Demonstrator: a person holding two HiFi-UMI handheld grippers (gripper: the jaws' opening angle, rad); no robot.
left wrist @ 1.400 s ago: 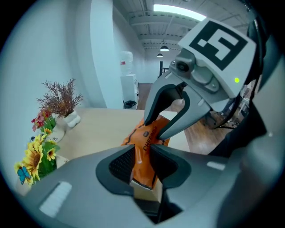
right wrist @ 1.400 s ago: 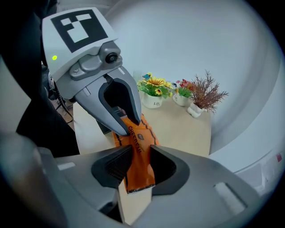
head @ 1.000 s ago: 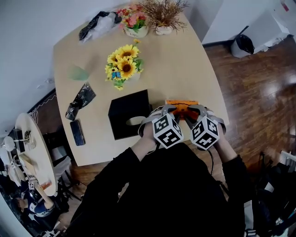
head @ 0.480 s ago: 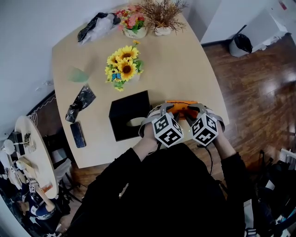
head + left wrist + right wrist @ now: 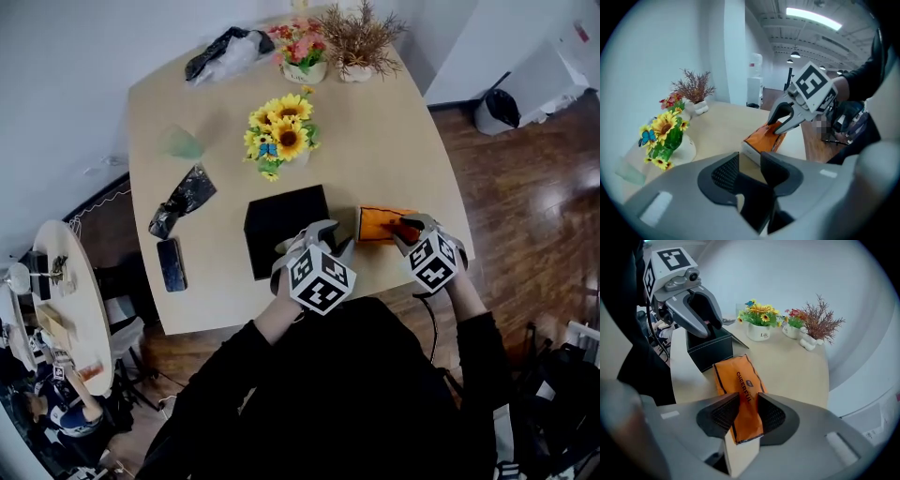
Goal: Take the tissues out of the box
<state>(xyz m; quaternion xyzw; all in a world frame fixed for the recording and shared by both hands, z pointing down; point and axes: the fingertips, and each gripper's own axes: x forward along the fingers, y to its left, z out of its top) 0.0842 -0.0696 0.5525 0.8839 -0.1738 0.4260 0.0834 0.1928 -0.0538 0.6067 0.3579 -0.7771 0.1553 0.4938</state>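
Tissue pack [image 5: 377, 225], 3 o'clock of black box [image 5: 284, 223]: light, soft, slippery. Right gripper [image 5: 747, 406] jaws apparently pinch its near end. Left gripper [image 5: 750, 164] jaws just opened wider, part-open, empty.

Table [image 5: 384, 131], centre frame: box [image 5: 281, 217] mid-table; tissue pack [image 5: 380, 223] just right of box; sunflower pot [image 5: 281, 141] above box; phone [image 5: 172, 264] at left edge; flower pots [image 5: 305, 58] along top edge. Bin [image 5: 494, 111] upper right, on floor.

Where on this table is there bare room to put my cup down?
Bare table between the sunflowers and the right edge, and between the phone and the black box. Crowded: the pots at the far edge, and around the orange pack.
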